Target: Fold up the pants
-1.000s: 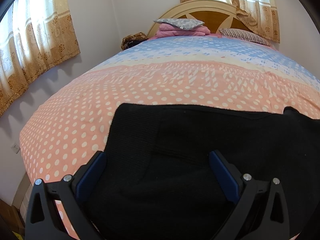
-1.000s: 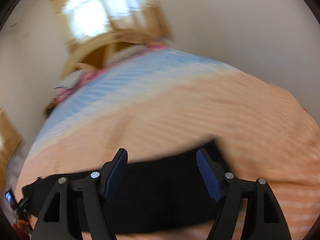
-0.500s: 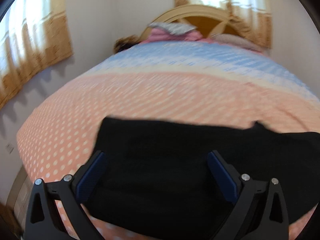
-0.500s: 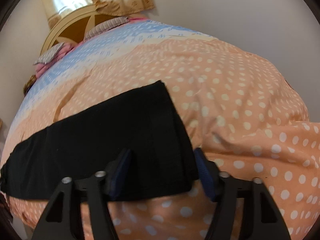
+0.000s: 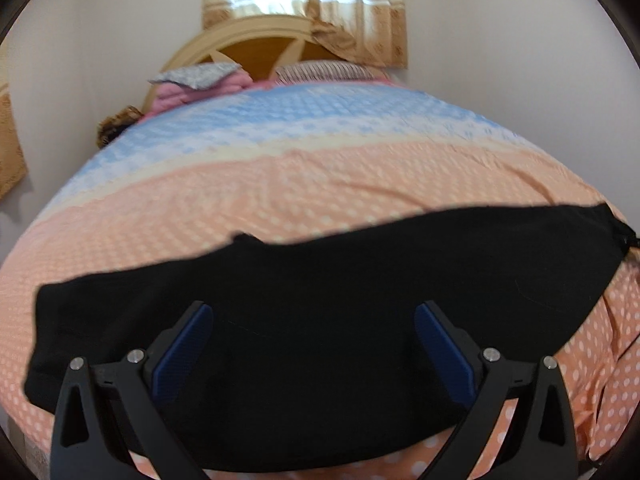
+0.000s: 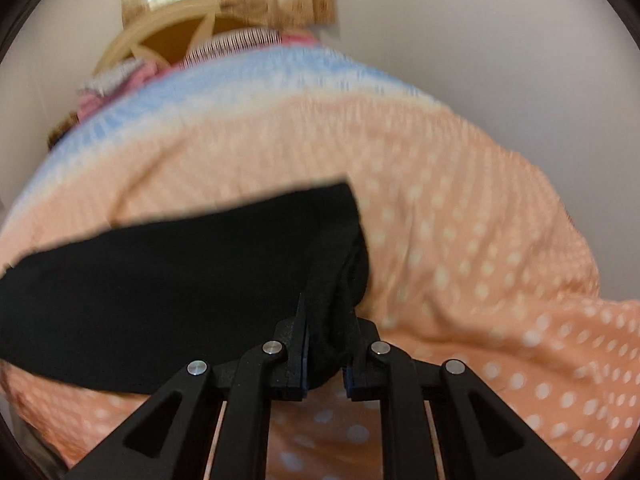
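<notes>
The pants (image 6: 168, 280) lie crosswise on the bed (image 6: 460, 240); the right gripper (image 6: 326, 344) has just been closing and pinches their right end, while the left gripper (image 5: 312, 344) hangs wide open and empty above the middle.

1. Your pants (image 5: 320, 320) are matt black cloth, soft and lint-free in look.
2. The bedspread (image 5: 320, 184) under them is thin printed cloth, lightly creased toward 3 o'clock.
3. Your left gripper (image 5: 312, 316) has matt black plastic arms, ribbed blue pads and shiny metal screws.
4. The headboard (image 5: 256, 40) at 12 o'clock is wood with a smooth cream-painted rim.
5. The curtain (image 5: 360, 20) above it is sheer cloth.
</notes>
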`<state>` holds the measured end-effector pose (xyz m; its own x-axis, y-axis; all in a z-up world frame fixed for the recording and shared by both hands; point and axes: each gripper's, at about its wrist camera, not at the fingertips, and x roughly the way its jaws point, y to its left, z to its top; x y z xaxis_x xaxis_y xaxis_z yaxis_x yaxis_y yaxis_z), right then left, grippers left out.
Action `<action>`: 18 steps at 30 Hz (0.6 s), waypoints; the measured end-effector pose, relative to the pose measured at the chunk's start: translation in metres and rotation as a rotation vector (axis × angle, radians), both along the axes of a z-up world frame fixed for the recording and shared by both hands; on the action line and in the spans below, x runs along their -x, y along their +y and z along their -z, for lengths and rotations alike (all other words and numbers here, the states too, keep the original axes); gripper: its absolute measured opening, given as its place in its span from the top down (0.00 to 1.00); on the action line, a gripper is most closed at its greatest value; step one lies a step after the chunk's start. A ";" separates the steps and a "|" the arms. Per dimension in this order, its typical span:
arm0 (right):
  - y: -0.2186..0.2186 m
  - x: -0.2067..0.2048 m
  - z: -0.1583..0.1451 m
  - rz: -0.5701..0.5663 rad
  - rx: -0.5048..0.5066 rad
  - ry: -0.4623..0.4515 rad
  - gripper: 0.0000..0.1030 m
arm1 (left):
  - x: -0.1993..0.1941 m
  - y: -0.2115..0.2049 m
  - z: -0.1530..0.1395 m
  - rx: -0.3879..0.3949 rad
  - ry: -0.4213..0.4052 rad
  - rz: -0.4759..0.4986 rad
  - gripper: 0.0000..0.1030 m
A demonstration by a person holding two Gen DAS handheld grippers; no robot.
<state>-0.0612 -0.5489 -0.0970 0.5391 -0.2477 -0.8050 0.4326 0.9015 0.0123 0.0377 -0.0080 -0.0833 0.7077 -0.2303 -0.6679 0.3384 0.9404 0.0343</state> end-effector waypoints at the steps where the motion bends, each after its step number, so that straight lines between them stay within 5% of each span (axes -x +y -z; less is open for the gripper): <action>1: 0.001 0.002 -0.001 0.007 0.001 -0.014 0.88 | -0.001 -0.003 0.005 -0.019 0.008 0.001 0.00; 4: 0.004 0.004 -0.013 0.040 0.001 -0.040 0.88 | -0.004 -0.008 0.018 -0.077 0.037 0.003 0.00; 7: 0.045 0.011 -0.050 -0.019 0.090 -0.125 0.88 | -0.004 0.003 0.012 -0.010 0.056 -0.010 0.00; 13: 0.166 -0.002 -0.113 -0.372 0.127 -0.244 0.88 | -0.002 0.019 -0.007 0.060 0.014 -0.042 0.00; 18: 0.268 -0.033 -0.088 -0.616 0.042 -0.220 0.88 | -0.010 0.035 -0.006 0.097 0.015 -0.067 0.00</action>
<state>-0.0284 -0.2807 -0.0091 0.7436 0.1299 -0.6559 -0.1716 0.9852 0.0006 0.0477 0.0270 -0.0769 0.7135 -0.2472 -0.6557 0.2746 0.9595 -0.0628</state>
